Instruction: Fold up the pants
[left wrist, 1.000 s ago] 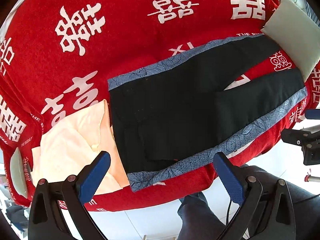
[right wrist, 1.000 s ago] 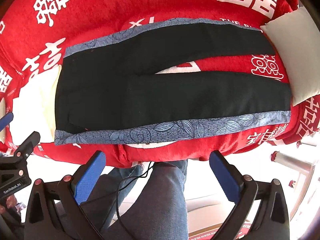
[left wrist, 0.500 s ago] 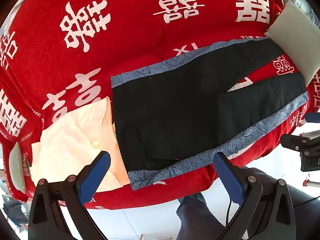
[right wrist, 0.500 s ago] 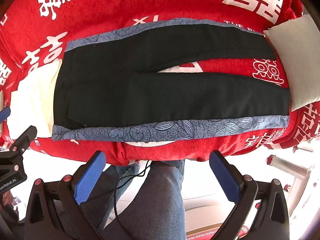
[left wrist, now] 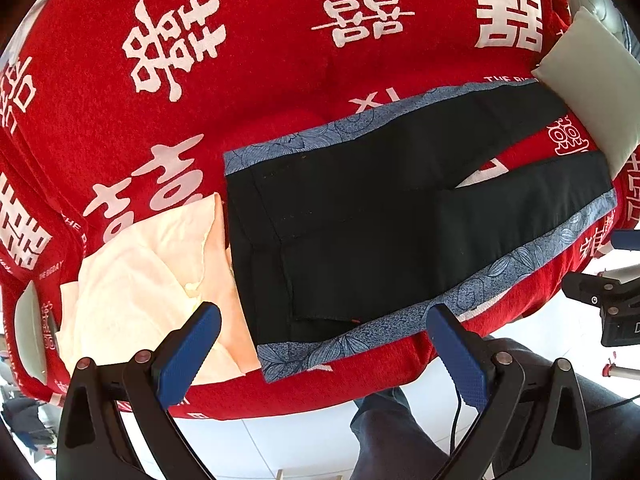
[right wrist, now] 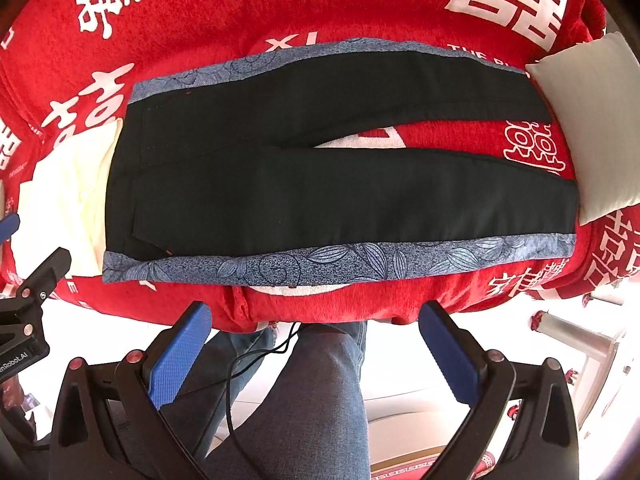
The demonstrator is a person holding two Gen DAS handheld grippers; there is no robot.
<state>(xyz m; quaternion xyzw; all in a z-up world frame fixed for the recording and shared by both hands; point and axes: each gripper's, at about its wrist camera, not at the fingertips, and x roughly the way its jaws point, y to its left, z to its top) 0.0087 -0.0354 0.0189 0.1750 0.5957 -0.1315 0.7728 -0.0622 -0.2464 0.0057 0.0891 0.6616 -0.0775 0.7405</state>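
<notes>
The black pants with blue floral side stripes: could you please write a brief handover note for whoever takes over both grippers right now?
Left gripper: open, empty, hovering near the waist end.
Right gripper: open, empty, in front of the bed's near edge.
The black pants with blue floral side stripes lie flat on the red blanket with white characters, legs spread apart, waist beside a cream folded cloth, cuffs by a pale grey pillow.
Done: pants laid out. Left: every fold.

Red blanket (left wrist: 260, 100) over furniture; white floor (left wrist: 304, 440).
</notes>
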